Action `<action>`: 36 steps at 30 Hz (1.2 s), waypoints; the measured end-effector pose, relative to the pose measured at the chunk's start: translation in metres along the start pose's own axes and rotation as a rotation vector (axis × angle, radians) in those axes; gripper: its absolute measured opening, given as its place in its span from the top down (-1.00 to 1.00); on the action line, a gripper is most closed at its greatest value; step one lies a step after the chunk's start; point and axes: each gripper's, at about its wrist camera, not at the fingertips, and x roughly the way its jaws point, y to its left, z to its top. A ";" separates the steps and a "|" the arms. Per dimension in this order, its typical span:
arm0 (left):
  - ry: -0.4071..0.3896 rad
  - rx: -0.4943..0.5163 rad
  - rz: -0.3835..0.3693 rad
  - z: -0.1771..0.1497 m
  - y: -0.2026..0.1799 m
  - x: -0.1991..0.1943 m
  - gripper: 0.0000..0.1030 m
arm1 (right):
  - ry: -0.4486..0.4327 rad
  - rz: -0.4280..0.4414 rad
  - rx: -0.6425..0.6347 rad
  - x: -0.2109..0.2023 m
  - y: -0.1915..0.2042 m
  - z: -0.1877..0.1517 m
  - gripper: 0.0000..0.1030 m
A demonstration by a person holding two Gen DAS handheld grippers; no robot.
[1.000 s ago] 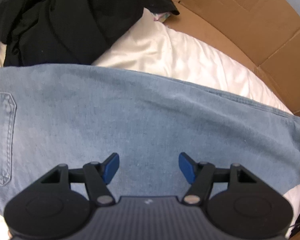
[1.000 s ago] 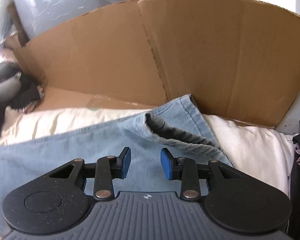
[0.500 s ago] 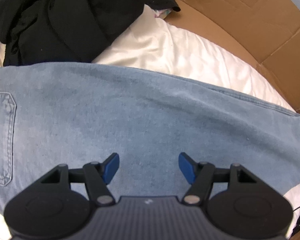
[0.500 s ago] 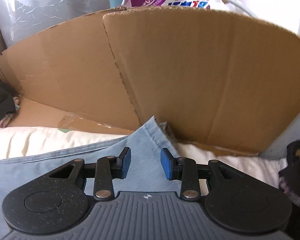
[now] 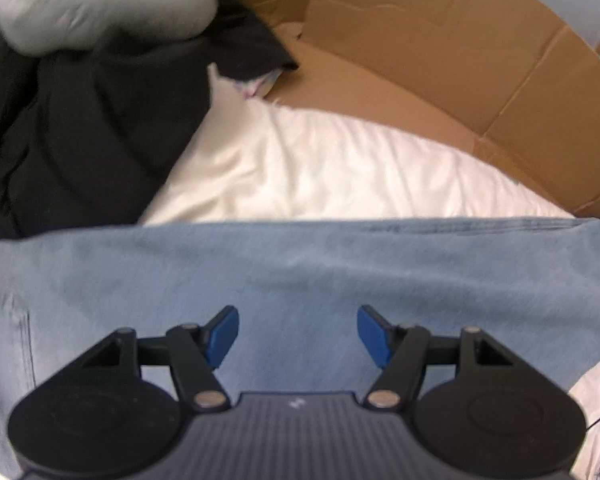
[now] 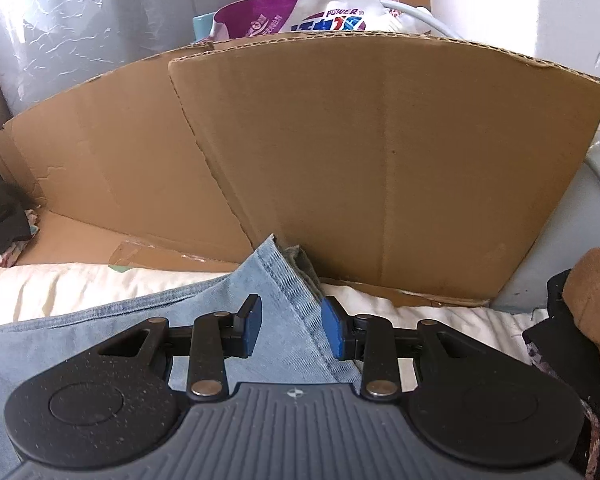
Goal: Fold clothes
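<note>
Light-blue jeans (image 5: 300,280) lie flat across white bedding (image 5: 320,176), hem end by the cardboard (image 6: 380,160). Left gripper (image 5: 298,334) wide, right gripper (image 6: 292,326) narrower; both empty above denim. No fold visible yet.

Light blue jeans spread flat on a white sheet.

The jeans (image 5: 300,280) are of pale, washed denim and they lie flat across the white sheet (image 5: 320,168), which shows beyond their far edge and at the near right corner. In the left wrist view the far edge of the jeans runs almost straight from side to side, and the stitching of a pocket (image 5: 20,340) shows at the far left. The right end is a straight hemmed edge. In the right wrist view one hemmed corner (image 6: 276,256) of the jeans points toward the cardboard wall (image 6: 380,160), with a small grey fold of fabric just beside it.
</note>
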 end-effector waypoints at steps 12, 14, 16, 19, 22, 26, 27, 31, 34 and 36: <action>-0.068 0.154 -0.013 0.037 -0.026 0.039 -0.32 | 0.041 -0.019 -0.098 0.020 0.008 -0.002 0.17; -0.056 0.193 -0.028 0.039 -0.034 0.046 -0.29 | 0.049 -0.016 -0.119 0.025 0.007 0.000 0.16; -0.047 0.237 -0.043 0.040 -0.045 0.052 -0.26 | 0.055 -0.016 -0.140 0.029 0.008 0.002 0.16; -0.046 0.315 -0.083 0.042 -0.063 0.058 -0.20 | 0.055 -0.018 -0.148 0.035 0.009 0.007 0.15; -0.054 0.405 -0.141 0.045 -0.083 0.061 -0.02 | 0.055 -0.009 -0.153 0.038 0.009 0.010 0.15; -0.049 0.487 -0.186 0.048 -0.107 0.071 0.05 | 0.050 -0.006 -0.163 0.046 0.012 0.015 0.15; -0.049 0.498 -0.196 0.049 -0.112 0.074 0.06 | 0.049 -0.007 -0.162 0.047 0.013 0.016 0.15; -0.034 0.530 -0.233 0.048 -0.126 0.082 0.08 | 0.047 -0.035 -0.179 0.054 0.015 0.017 0.15; -0.037 0.548 -0.236 0.045 -0.134 0.086 0.22 | 0.045 -0.035 -0.186 0.059 0.014 0.020 0.15; -0.040 0.544 -0.248 0.045 -0.135 0.088 0.29 | 0.037 -0.018 -0.187 0.059 0.014 0.023 0.15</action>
